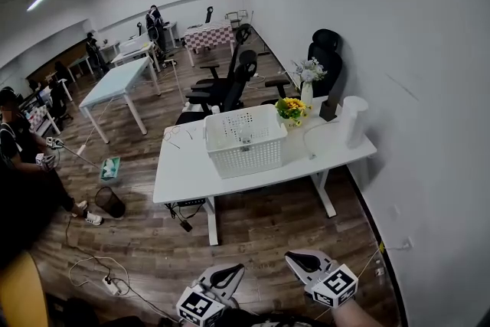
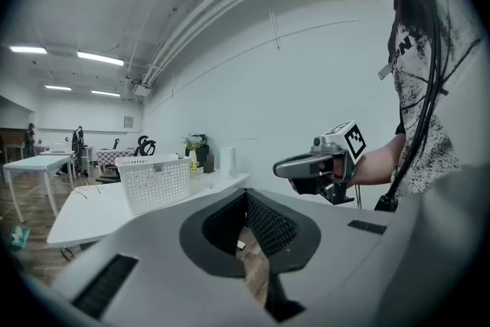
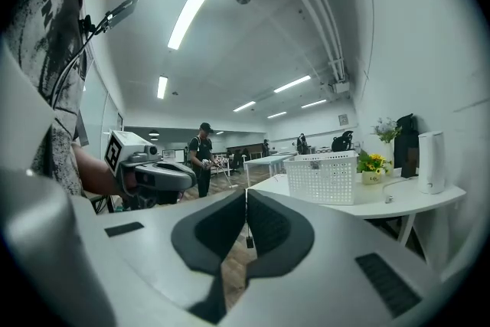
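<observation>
Both grippers are held low over the wooden floor, well short of a white table. My left gripper has its jaws pressed together with nothing between them. Beside it, my right gripper is shut too, also empty. On the table stands a white perforated basket, seen again as the basket in the left gripper view and the basket in the right gripper view. The left gripper view catches the right gripper in a hand; the right gripper view catches the left gripper.
On the table are a small pot of yellow flowers, a white vase, a white cylinder and a cable. Black office chairs stand behind it. A bin, a power strip and people are at left.
</observation>
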{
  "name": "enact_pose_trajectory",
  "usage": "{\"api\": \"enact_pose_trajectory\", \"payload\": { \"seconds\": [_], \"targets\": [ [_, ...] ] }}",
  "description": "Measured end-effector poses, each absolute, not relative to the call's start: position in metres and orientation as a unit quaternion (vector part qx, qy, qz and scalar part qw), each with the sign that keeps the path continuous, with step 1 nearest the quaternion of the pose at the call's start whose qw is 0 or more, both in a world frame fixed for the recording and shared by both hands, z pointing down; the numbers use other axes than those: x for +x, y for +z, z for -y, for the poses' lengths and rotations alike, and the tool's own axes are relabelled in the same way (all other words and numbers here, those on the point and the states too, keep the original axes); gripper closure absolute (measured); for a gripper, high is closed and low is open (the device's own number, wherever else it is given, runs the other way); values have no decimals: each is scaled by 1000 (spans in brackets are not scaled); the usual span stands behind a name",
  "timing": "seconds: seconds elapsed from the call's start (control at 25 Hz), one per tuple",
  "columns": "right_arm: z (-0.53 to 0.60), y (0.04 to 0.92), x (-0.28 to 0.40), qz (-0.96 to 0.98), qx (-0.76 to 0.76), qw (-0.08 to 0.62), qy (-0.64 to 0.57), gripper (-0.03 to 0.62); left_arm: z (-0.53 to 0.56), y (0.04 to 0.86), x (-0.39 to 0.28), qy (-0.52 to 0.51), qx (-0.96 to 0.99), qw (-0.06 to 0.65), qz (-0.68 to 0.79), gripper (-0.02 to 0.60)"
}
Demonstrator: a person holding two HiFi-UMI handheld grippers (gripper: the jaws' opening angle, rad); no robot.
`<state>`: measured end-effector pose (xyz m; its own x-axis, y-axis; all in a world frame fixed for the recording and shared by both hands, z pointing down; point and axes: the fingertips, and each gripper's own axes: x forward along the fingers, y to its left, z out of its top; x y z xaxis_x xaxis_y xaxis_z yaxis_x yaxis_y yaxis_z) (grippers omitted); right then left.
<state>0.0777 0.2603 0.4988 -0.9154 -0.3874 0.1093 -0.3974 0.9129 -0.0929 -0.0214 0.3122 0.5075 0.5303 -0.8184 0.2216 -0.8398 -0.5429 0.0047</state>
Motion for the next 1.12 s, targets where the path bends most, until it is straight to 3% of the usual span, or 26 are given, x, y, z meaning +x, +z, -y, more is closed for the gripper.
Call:
{"api": "enact_pose_trajectory", "payload": {
  "seconds": [0.48,1.12],
  "targets": [
    [-225,501,44,976,204,56,49,572,-265,520,-47,88,882,69,457,571],
    [-102,498,-20,965,250,68,39,571,-119,508,-111,95,908,44,407,571]
  ]
}}
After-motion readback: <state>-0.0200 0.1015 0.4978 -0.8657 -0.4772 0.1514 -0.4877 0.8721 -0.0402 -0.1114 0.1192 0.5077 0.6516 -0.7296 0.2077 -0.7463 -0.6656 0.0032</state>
